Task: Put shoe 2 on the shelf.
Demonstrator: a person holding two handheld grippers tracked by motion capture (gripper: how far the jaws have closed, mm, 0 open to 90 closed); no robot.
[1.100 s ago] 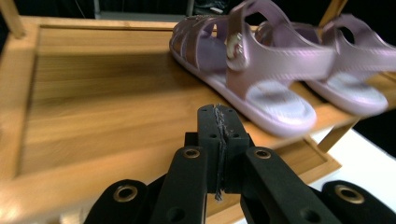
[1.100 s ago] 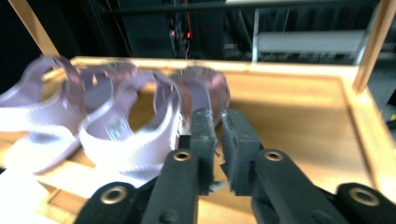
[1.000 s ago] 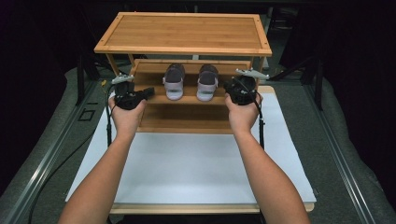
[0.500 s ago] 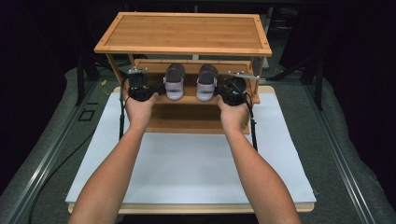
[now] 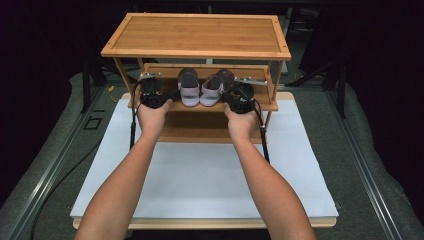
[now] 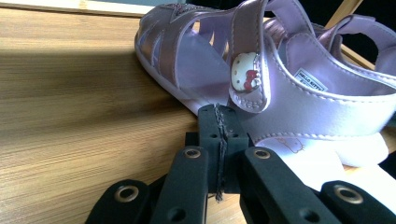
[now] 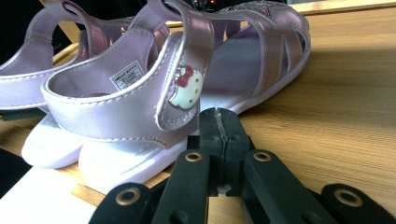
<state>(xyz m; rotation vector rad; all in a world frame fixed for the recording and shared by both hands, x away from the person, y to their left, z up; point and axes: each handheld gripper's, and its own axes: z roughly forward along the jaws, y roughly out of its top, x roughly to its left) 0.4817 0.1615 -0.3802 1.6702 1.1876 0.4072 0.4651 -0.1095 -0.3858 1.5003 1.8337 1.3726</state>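
Currently on your rack (image 5: 200,35): two pink sandals, left sandal (image 5: 189,88) and right sandal (image 5: 214,88), side by side on the middle shelf (image 5: 260,104); left claw (image 6: 219,122) and right claw (image 7: 219,122) pressed together, empty, flanking them.

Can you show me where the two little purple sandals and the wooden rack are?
Left sandal (image 5: 189,89): high view, its toe straps.
Right sandal (image 5: 214,90): high view, its front straps.
Wooden rack (image 5: 200,34): high view, its bare top shelf.
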